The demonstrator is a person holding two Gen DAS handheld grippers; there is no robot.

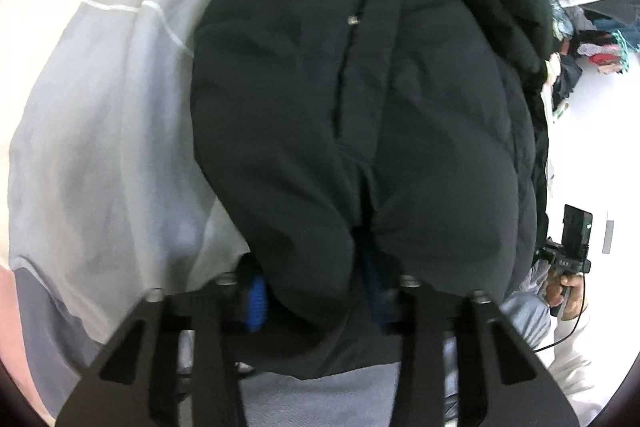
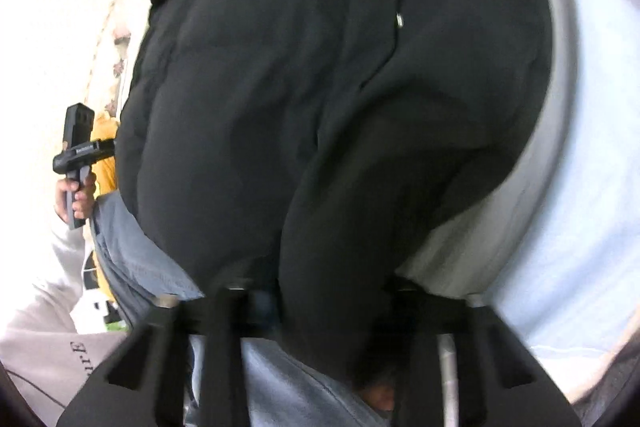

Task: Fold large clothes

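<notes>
The black padded jacket lay on a pale sheet, stretching ahead of both; the left hand-held gripper and right hand-held gripper each pinched its near hem, jaws nearly closed.

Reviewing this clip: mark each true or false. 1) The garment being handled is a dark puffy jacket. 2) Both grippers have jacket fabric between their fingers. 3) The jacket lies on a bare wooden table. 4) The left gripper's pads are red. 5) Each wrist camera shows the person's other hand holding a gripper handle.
1) True: the jacket is dark and padded.
2) True: the left gripper and the right gripper each pinch a fold.
3) False: it lies on a light grey sheet.
4) False: the visible pad is blue.
5) True: a hand grips a handle in each view.
</notes>
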